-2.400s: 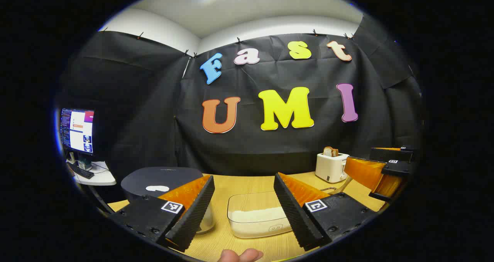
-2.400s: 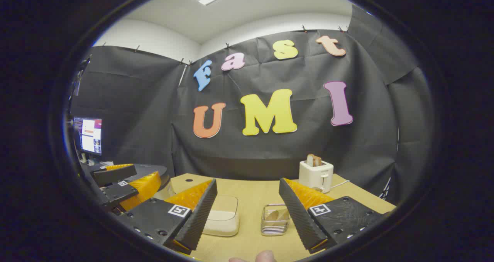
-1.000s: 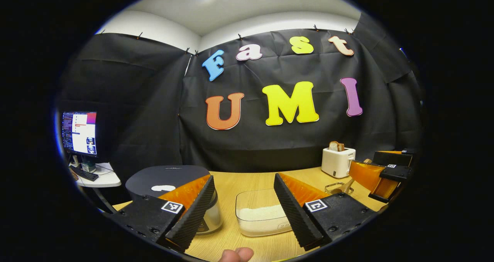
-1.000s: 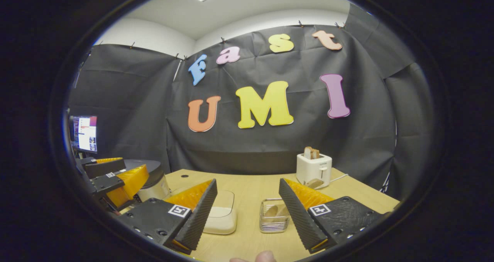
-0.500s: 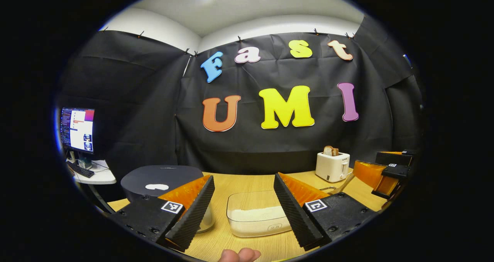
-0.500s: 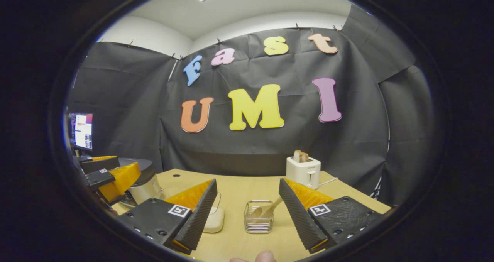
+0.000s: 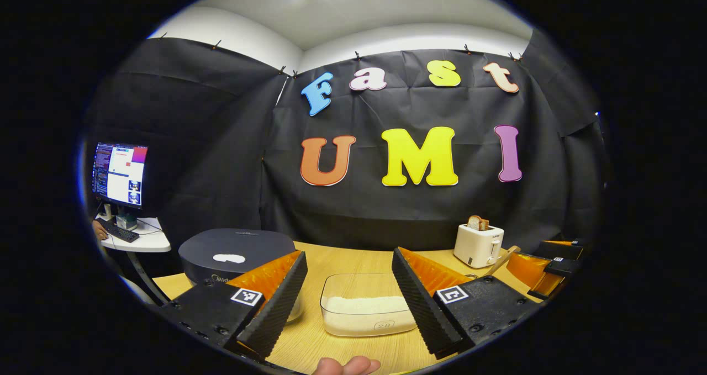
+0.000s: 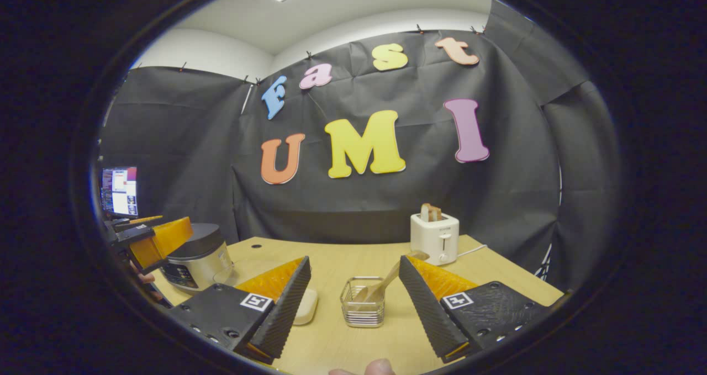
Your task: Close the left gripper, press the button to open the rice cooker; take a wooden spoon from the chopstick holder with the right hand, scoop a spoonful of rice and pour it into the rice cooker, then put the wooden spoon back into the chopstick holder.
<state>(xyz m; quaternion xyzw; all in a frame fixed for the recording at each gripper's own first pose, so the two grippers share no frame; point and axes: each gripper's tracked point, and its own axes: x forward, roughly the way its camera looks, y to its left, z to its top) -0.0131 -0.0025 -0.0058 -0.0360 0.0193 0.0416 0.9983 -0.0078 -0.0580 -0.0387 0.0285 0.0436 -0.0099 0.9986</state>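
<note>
Right claw [image 8: 353,303] gapes, one finger hiding part of rice container [image 8: 305,306].

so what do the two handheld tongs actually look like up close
Both match. The left tongs and right tongs each have two wedge-shaped fingers with ribbed, sawtooth inner faces, on boxy bodies with small screws. Each body carries a square black-and-white marker. A bare fingertip of the holding hand peeks in below; no sleeve or cable is visible.

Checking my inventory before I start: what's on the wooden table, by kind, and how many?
Rice cooker: 1
Clear rice container: 1
Wire chopstick holder: 1
Wooden spoon: 1
Toaster: 1
Total: 5
</note>
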